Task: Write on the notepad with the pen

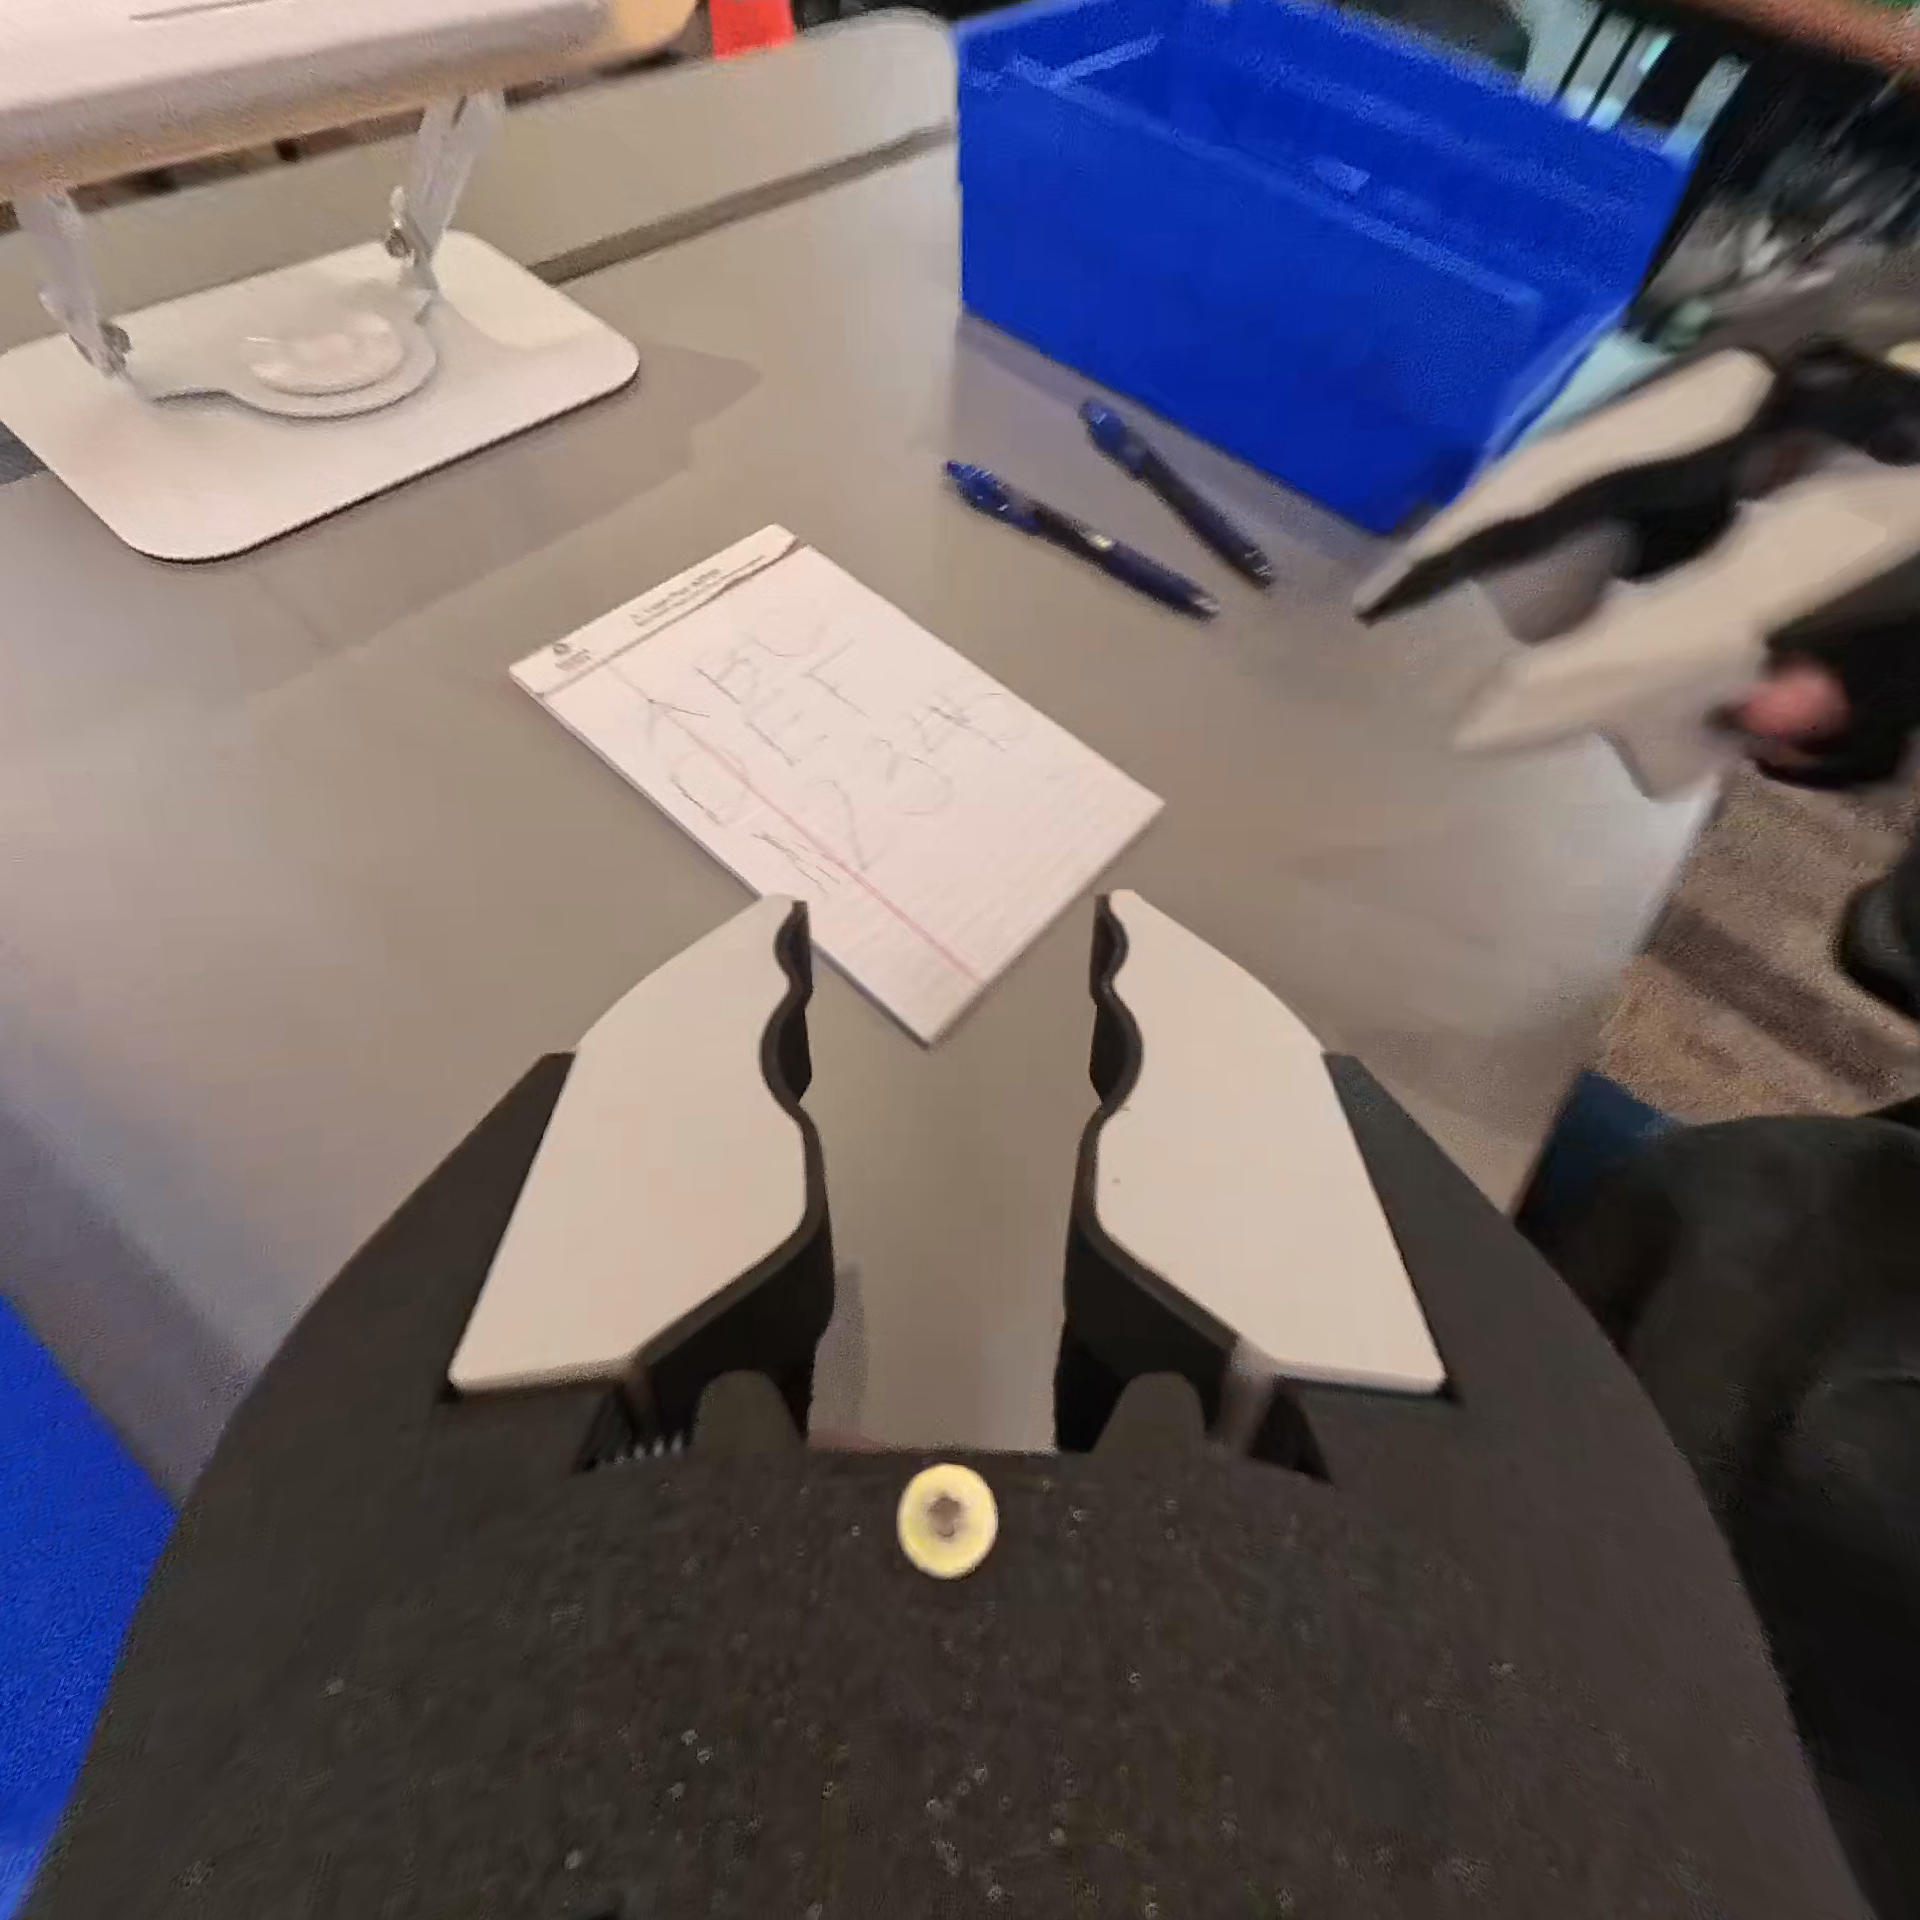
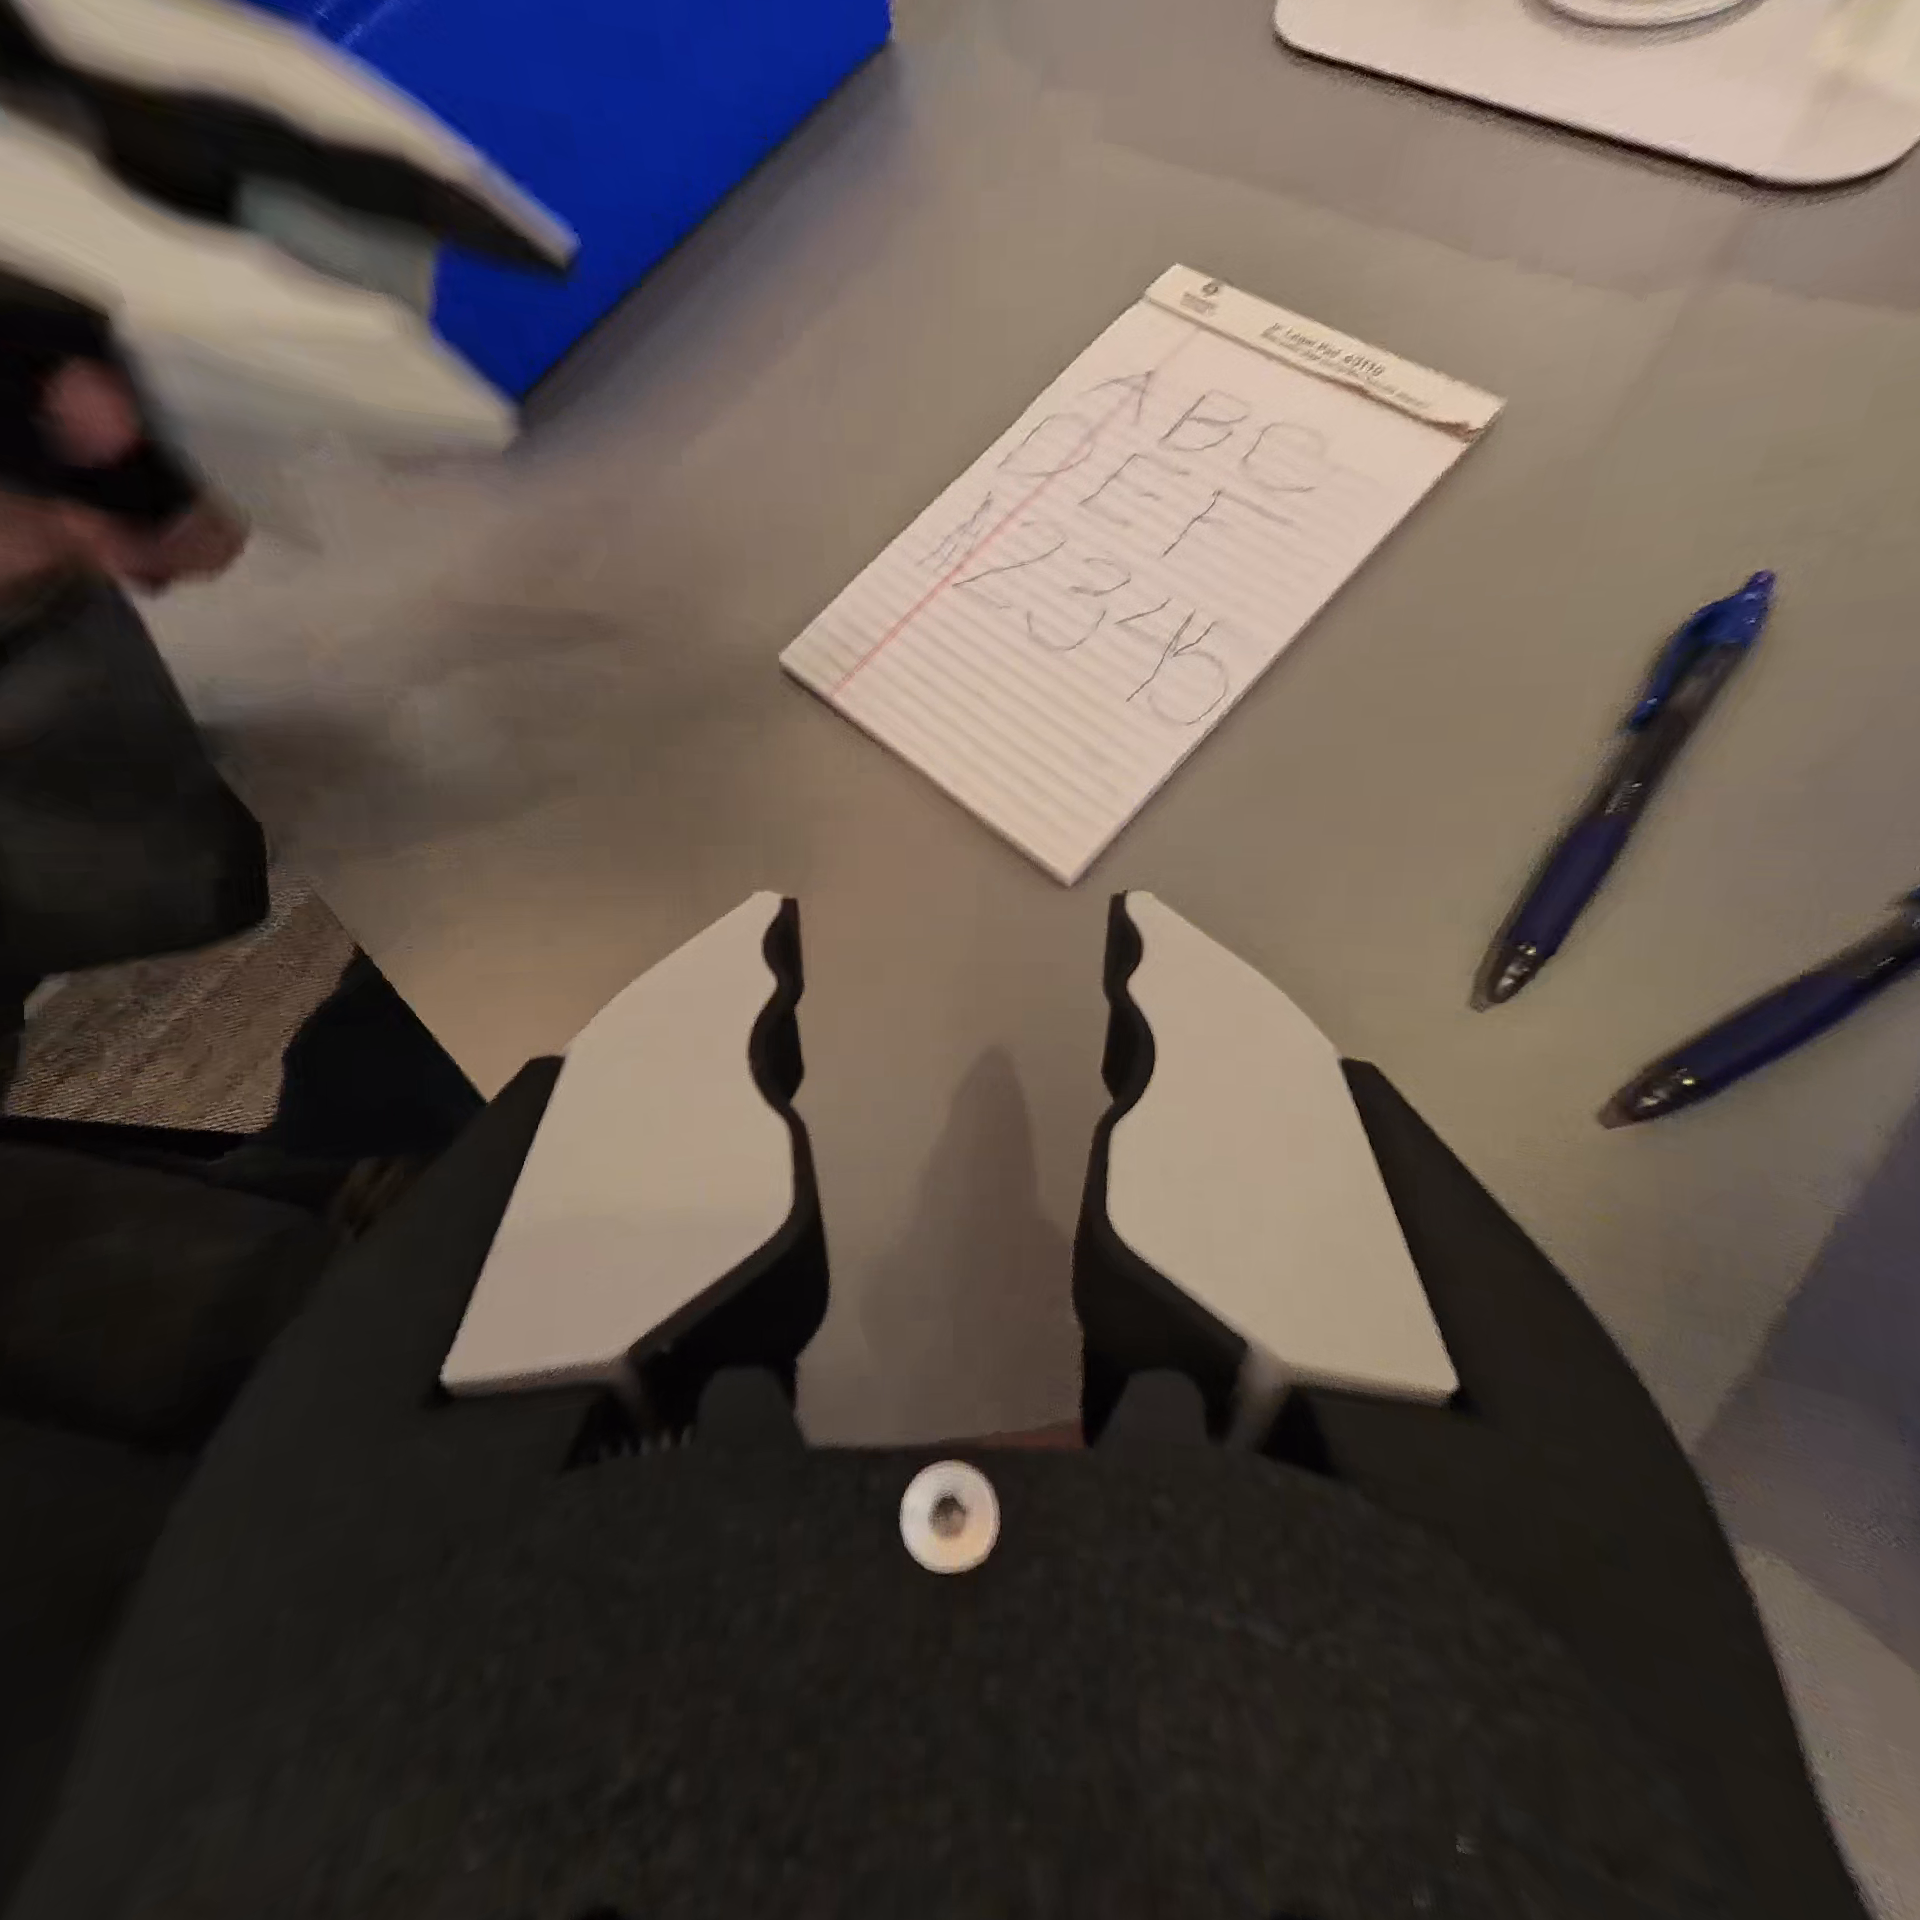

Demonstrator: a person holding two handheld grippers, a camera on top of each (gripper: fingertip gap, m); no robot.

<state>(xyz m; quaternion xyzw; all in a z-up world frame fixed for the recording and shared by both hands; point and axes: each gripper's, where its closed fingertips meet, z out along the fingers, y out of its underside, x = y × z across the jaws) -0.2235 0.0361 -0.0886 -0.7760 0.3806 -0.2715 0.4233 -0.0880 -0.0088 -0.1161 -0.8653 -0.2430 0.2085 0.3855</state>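
Observation:
A white lined notepad [image 1: 842, 769] with handwriting on it lies flat on the grey table [image 1: 312, 831]; it also shows in the right wrist view [image 2: 1132, 582]. Two blue pens [image 1: 1081, 540] [image 1: 1174, 488] lie beyond it near the bin, and show at the right in the right wrist view [image 2: 1631, 790] [image 2: 1777, 1029]. My left gripper [image 1: 945, 914] is open and empty, just above the pad's near corner. My right gripper [image 2: 951, 909] is open and empty, short of the pad. Each gripper shows blurred in the other's view [image 1: 1455, 665] [image 2: 499, 332].
A blue plastic bin [image 1: 1288, 239] stands on the table behind the pens, also seen in the right wrist view [image 2: 644, 135]. A white stand with a flat base [image 1: 312, 416] sits at the far left. The table's edge and carpet [image 1: 1745, 997] lie to the right.

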